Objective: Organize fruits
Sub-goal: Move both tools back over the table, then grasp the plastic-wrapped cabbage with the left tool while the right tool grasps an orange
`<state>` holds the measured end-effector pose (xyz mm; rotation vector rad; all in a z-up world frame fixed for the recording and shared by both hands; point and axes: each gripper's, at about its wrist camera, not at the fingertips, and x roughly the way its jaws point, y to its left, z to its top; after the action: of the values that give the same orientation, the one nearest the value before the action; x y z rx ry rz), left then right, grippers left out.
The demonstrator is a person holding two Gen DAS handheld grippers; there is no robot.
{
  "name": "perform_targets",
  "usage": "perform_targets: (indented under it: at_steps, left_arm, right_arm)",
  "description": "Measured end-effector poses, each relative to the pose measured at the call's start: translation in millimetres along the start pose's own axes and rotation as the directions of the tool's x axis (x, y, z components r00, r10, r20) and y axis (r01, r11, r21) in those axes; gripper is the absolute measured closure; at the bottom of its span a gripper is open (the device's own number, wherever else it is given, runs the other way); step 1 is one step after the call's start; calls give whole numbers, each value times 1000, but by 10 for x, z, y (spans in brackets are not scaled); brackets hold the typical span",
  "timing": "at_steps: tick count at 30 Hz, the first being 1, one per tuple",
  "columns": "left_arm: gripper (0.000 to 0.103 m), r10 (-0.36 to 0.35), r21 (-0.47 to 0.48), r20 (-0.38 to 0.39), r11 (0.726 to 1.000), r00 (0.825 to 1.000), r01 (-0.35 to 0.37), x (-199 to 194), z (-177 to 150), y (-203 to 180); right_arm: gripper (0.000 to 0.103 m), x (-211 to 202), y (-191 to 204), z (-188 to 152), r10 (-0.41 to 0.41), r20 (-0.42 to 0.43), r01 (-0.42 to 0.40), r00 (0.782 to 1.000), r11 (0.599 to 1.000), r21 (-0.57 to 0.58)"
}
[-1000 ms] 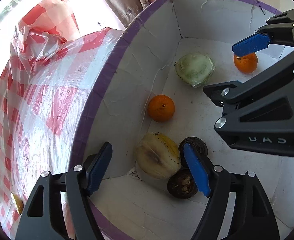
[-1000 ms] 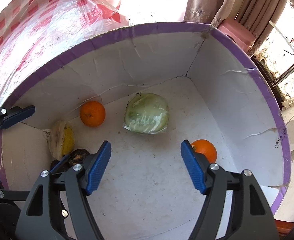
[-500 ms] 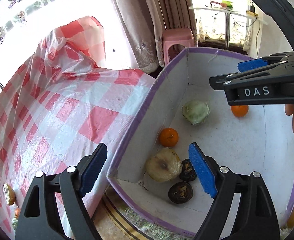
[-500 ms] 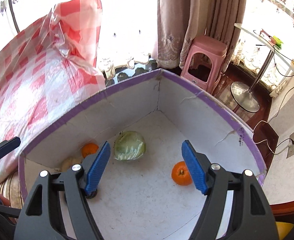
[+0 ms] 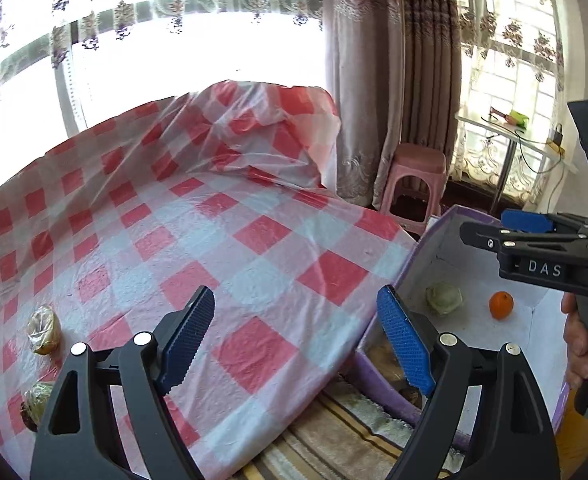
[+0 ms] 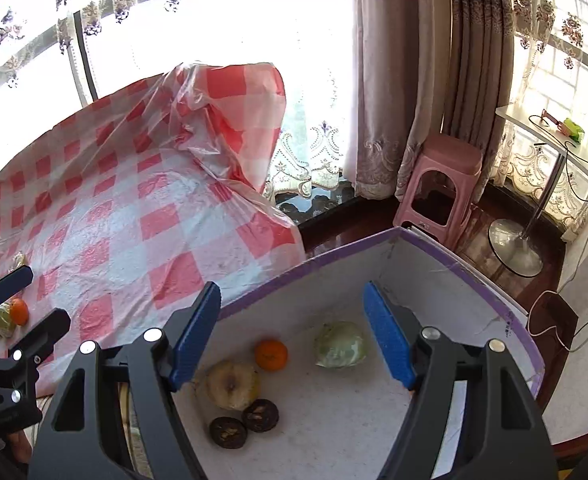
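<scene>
Left wrist view: the left gripper (image 5: pixel 294 340) has its blue pads apart with nothing between them, the jaws having just been opening, over the red-and-white checked plastic tablecloth (image 5: pixel 213 248); right of that cloth stands the purple-rimmed white cardboard box (image 5: pixel 422 248), its near part hidden behind the right-hand finger; inside show a pale green wrapped round fruit (image 5: pixel 444 298) and a small orange (image 5: pixel 501 305); two plastic-wrapped fruits (image 5: pixel 44 330) at the cloth's left edge are too blurred to name; the right gripper (image 5: pixel 534 236) is seen side-on, partly cut off.

Right wrist view: the right gripper (image 6: pixel 291 342) gapes empty above the box (image 6: pixel 334 264); inside lie the green fruit (image 6: pixel 340 345), an orange (image 6: pixel 270 355), a yellowish pear-like fruit (image 6: pixel 233 385) and two dark brown round fruits (image 6: pixel 243 424); another orange (image 6: pixel 19 311) rests on the cloth (image 6: pixel 125 216) far left.
</scene>
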<state>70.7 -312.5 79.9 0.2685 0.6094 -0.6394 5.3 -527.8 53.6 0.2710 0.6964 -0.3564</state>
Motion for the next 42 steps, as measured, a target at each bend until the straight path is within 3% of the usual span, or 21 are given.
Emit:
perform_targets:
  at_steps: [12,22,26,31,34,38,42]
  left_arm:
    - [22,104,-247,41,965,994,-91,-362,-221,1049]
    - [24,219,-399,4,895,976,-199,-596,-564,1865]
    - [26,280,-457,-22,851,960,-259,-692,-756,2157]
    - [27,285,-541,-60,796,957,-272,-780,-1023,2491]
    - [26,303,-559,-114,767,946,-314,-798,-1179,2632]
    - [31,325,-567,-178,738,929,-366,-784,-1376,2761]
    - [33,320,-584,-180,726,930,-363,-782,-1441,2820]
  right_arm:
    - [28,117,1167,-11,170,-15,-170,985,981,-98]
    - [27,158,1923,-125,248,-50,-253,967,949,-186]
    - [27,174,2193,-195,274,-69,-283,959,933,-222]
    - [27,213,2560,-295,296,-93,-311,951,908,-280]
    - [27,238,2764,-366,313,-115,-333,943,890,-312]
    - [27,234,3015,-442,324,-129,-349,937,863,-365]
    - [27,277,3192,-485,335,-152,-368,930,847,-384]
